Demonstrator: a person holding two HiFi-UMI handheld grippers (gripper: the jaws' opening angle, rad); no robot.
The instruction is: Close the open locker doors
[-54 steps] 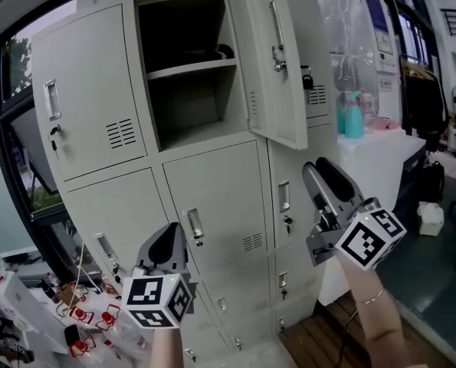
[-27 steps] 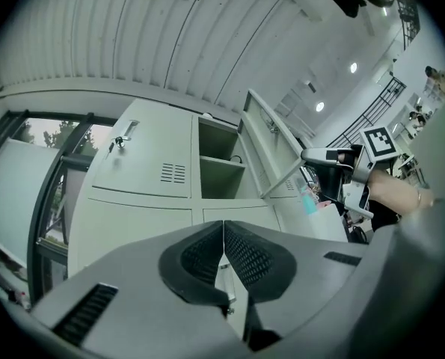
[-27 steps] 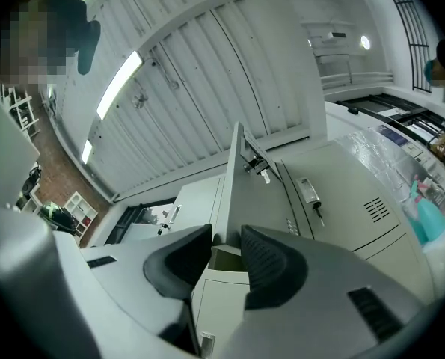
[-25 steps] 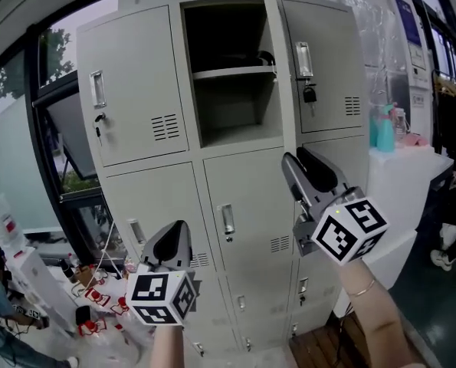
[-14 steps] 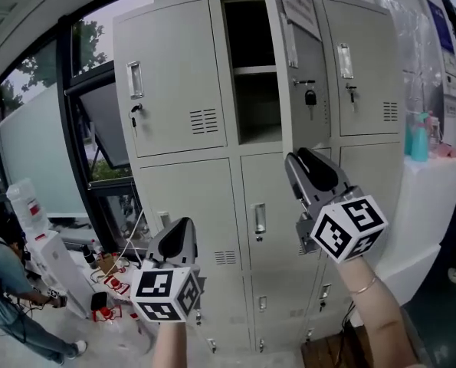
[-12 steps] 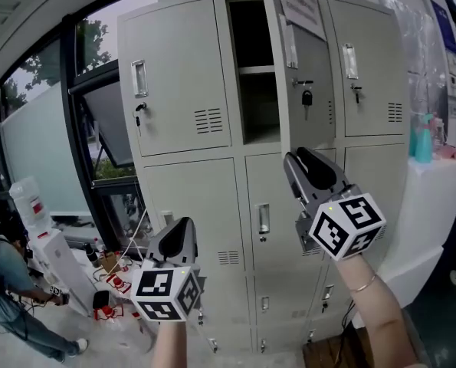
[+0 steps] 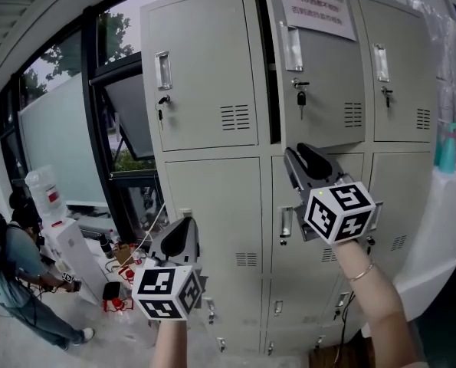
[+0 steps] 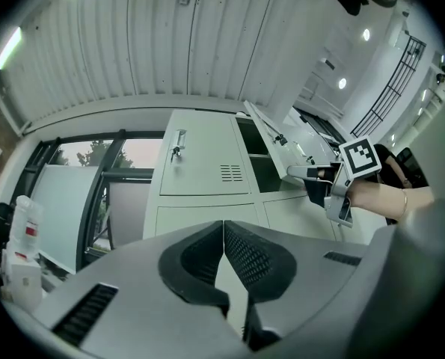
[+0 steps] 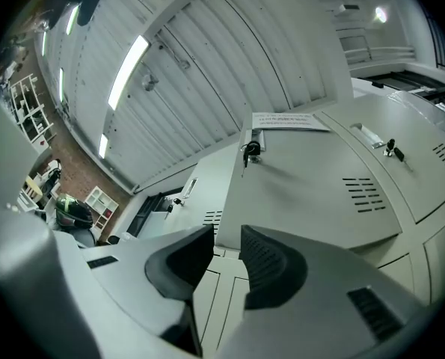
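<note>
The grey lockers (image 7: 212, 205) fill the head view. The upper middle door (image 7: 319, 75), with a paper notice at its top, stands almost shut, leaving a narrow dark slit (image 7: 266, 60) along its left edge. My right gripper (image 7: 298, 159) is raised to that door's lower left corner; its jaws stand apart with nothing between them. In the right gripper view the gripper (image 9: 226, 256) looks up the door face (image 9: 319, 193). My left gripper (image 7: 180, 234) hangs low in front of the lower lockers, jaws (image 8: 223, 234) shut and empty. From there the door (image 8: 271, 137) still looks ajar.
A person (image 7: 13, 282) stands at the lower left beside a water bottle (image 7: 47, 198) and clutter on the floor (image 7: 116, 297). A dark-framed window (image 7: 67, 129) is left of the lockers. A white counter (image 7: 450, 221) with a teal bottle (image 7: 446, 148) stands at the right.
The upper middle door has swung from wide open to nearly shut. My right gripper has followed it toward the locker front. The head view has shifted left; the left gripper stays low.
</note>
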